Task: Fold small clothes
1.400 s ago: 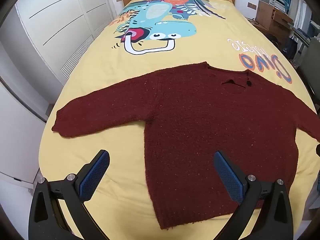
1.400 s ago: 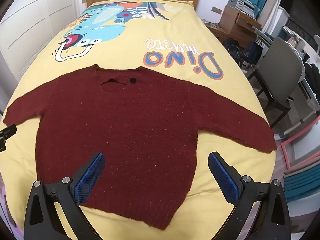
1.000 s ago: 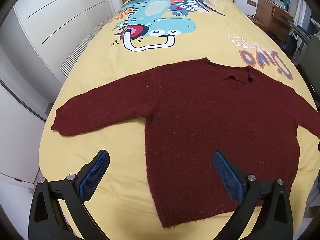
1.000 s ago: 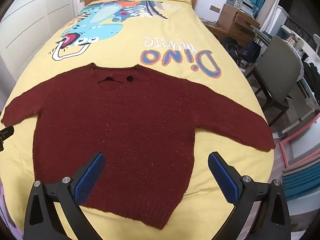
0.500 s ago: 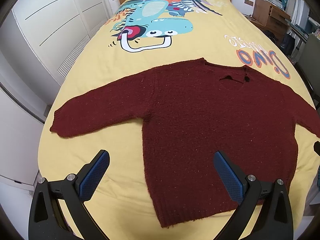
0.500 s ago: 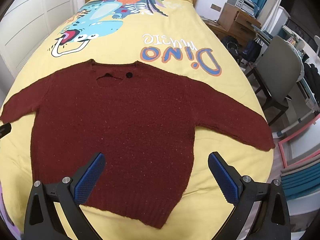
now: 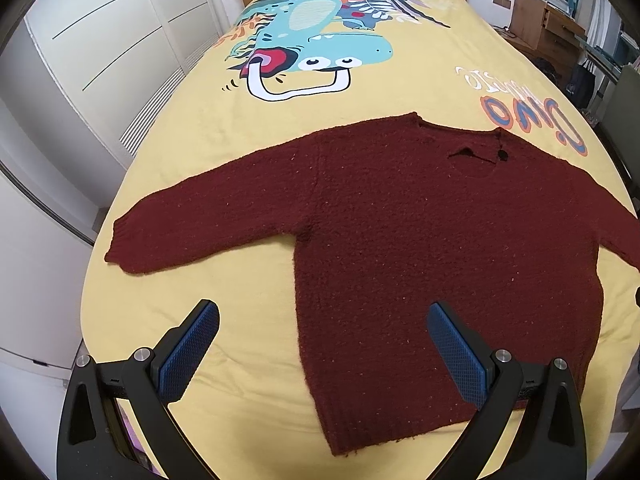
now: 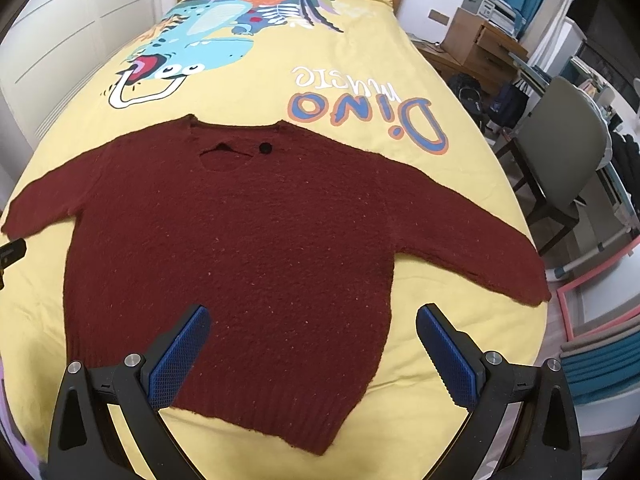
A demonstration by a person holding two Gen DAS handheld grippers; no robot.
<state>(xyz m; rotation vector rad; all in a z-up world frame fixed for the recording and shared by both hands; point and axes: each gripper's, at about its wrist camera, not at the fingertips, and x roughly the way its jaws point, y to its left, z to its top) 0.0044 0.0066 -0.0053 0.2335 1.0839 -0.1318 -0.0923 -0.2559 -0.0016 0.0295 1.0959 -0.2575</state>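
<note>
Left wrist view: left gripper (image 7: 322,346) wide open, empty, above the bed (image 7: 224,152); sweater (image 7: 420,240) lies flat just ahead, sleeve (image 7: 208,216) out ahead-left. Right gripper (image 8: 312,346) same, spread over the hem (image 8: 272,412). Suggest pinching a cuff, folding the sleeve across the body, keeping the knit flat. Chair (image 8: 568,152) off right, nothing blocking.

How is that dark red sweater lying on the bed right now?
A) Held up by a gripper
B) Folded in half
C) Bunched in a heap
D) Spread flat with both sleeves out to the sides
D: the sweater lies flat on the yellow bedspread, one sleeve stretched out to each side.
</note>
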